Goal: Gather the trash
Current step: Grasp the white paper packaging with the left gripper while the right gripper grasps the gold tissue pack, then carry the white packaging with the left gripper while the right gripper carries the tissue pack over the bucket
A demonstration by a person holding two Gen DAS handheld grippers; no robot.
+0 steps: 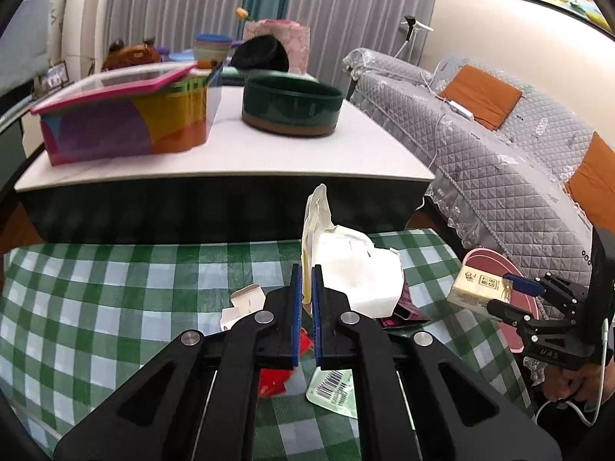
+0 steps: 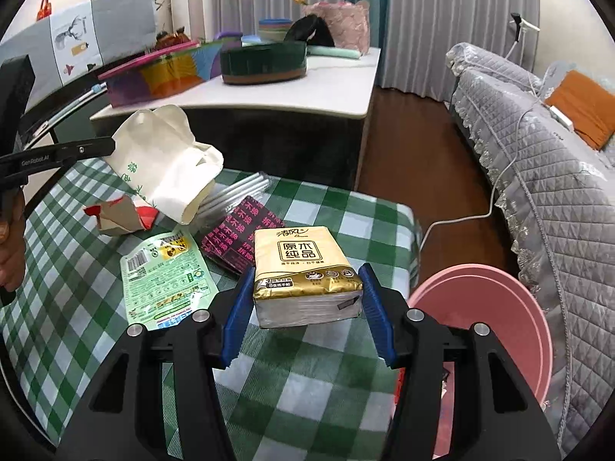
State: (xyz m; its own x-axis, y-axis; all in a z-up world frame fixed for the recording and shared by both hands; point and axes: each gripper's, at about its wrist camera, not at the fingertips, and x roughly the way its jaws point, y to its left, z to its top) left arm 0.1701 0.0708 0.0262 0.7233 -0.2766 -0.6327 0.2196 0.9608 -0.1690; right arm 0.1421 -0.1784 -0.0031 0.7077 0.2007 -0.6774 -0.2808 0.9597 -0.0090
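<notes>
My left gripper (image 1: 306, 288) is shut on the edge of a white paper bag (image 1: 353, 269) and holds it up over the green checked table (image 1: 96, 307); the bag also shows in the right wrist view (image 2: 169, 161). My right gripper (image 2: 307, 299) is shut on a yellow tissue pack (image 2: 303, 269) held above the table's right side, close to the pink bin (image 2: 499, 326). It appears in the left wrist view (image 1: 476, 292) beside the bin (image 1: 488, 265). On the cloth lie a green wrapper (image 2: 165, 276), a dark pink-lettered packet (image 2: 242, 238), a torn red carton (image 2: 119, 215) and clear plastic straws (image 2: 234, 192).
A white low table (image 1: 230, 153) behind holds a colourful box (image 1: 127, 119) and a dark green round tin (image 1: 292, 103). A grey quilted sofa (image 2: 538, 153) with orange cushions runs along the right. A white cable (image 2: 480, 211) lies on the wood floor.
</notes>
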